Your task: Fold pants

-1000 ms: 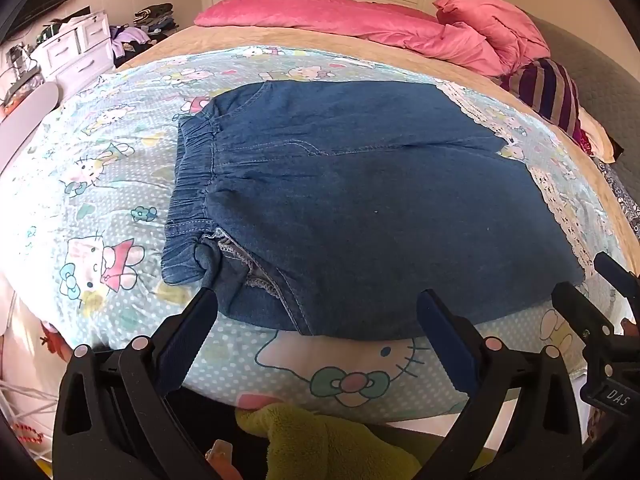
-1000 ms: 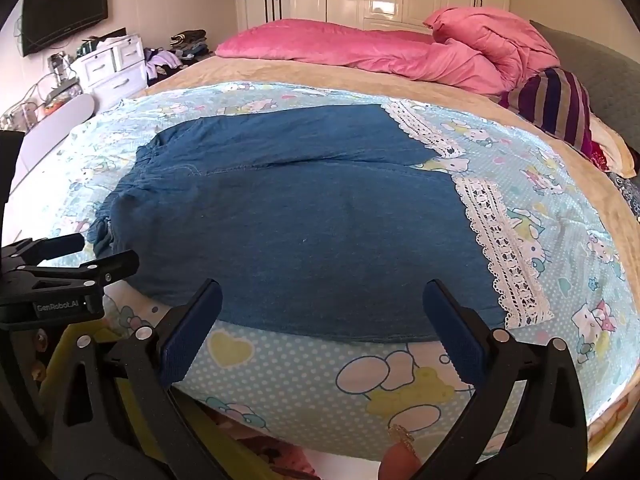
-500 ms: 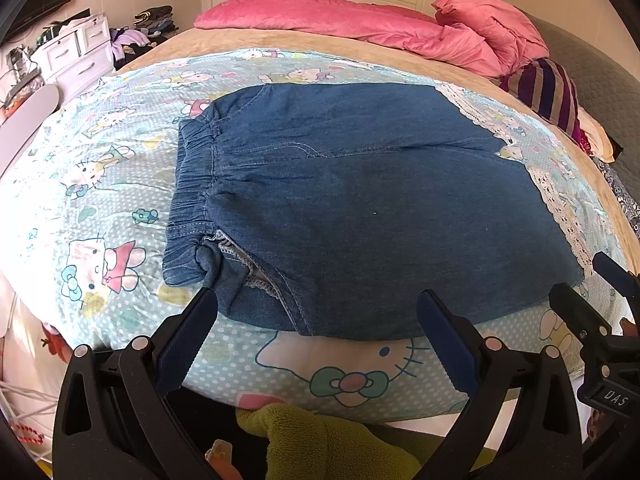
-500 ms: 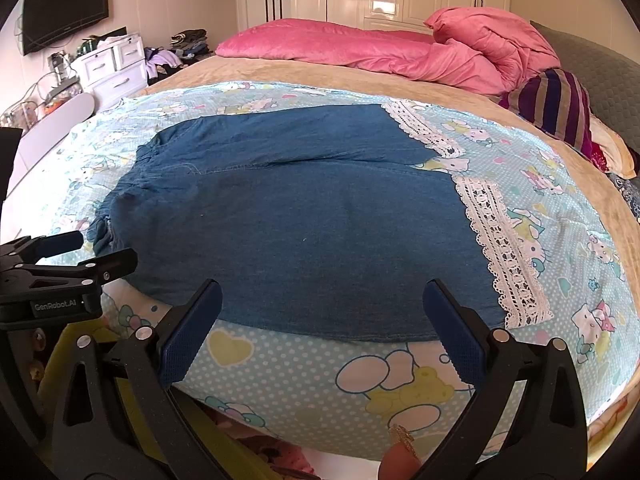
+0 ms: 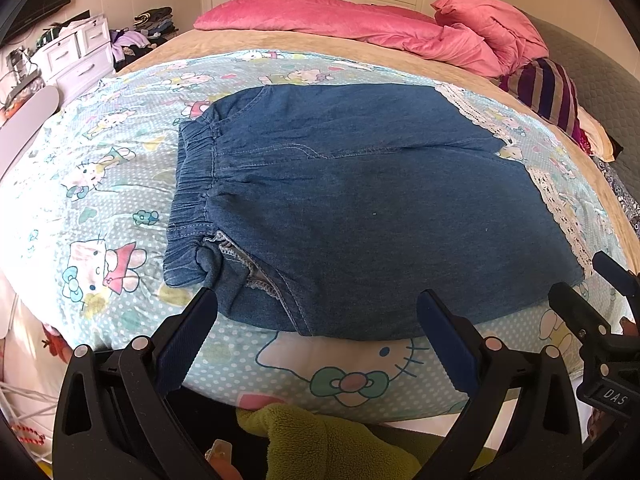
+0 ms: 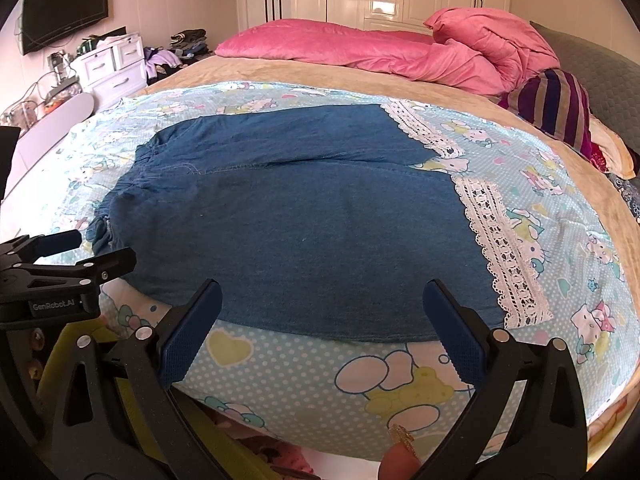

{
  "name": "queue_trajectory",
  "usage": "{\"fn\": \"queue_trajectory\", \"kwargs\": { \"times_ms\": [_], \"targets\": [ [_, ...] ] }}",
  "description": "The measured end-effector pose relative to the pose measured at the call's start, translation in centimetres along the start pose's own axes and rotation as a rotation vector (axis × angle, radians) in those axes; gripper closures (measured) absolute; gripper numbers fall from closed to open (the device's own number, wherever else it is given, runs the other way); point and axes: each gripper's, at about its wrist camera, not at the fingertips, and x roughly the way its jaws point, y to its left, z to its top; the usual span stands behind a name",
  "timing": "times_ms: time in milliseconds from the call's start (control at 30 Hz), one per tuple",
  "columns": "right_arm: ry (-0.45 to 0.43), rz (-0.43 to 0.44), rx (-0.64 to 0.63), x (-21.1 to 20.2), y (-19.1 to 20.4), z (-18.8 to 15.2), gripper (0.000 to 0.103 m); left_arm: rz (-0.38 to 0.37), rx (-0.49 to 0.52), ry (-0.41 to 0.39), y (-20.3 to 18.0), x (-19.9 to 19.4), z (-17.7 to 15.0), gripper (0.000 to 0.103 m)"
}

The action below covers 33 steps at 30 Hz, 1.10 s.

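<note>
Blue denim pants point(image 5: 360, 200) lie flat on a cartoon-print sheet point(image 5: 100, 200) on the bed, elastic waistband point(image 5: 192, 196) to the left, white lace hems point(image 6: 504, 252) to the right. They also show in the right wrist view point(image 6: 312, 224). My left gripper point(image 5: 318, 300) is open and empty, just short of the near edge of the pants by the waistband corner. My right gripper point(image 6: 322, 288) is open and empty, at the near edge of the closer leg. Each gripper shows at the edge of the other's view: the right one point(image 5: 600, 292), the left one point(image 6: 76, 256).
A pink duvet point(image 6: 380, 52) and a striped cushion point(image 6: 556, 104) lie at the far end of the bed. White drawers point(image 6: 112, 64) with clutter stand at the left. A yellow-green plush cloth point(image 5: 320, 440) lies below the bed's near edge.
</note>
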Motion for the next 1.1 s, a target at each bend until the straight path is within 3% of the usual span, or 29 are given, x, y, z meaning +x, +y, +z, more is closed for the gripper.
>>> {"fn": "queue_trajectory", "kwargs": {
  "times_ms": [833,1100],
  "targets": [
    [-0.001,-0.002,-0.016,0.8,0.4,0.5,0.008,0.003,-0.006,0.006,0.5,0.6,0.1,0.004],
    [-0.016,0.045,-0.042,1.9,0.9,2.3,0.008,0.011,-0.027,0.016,1.7,1.7,0.9,0.004]
  ]
}}
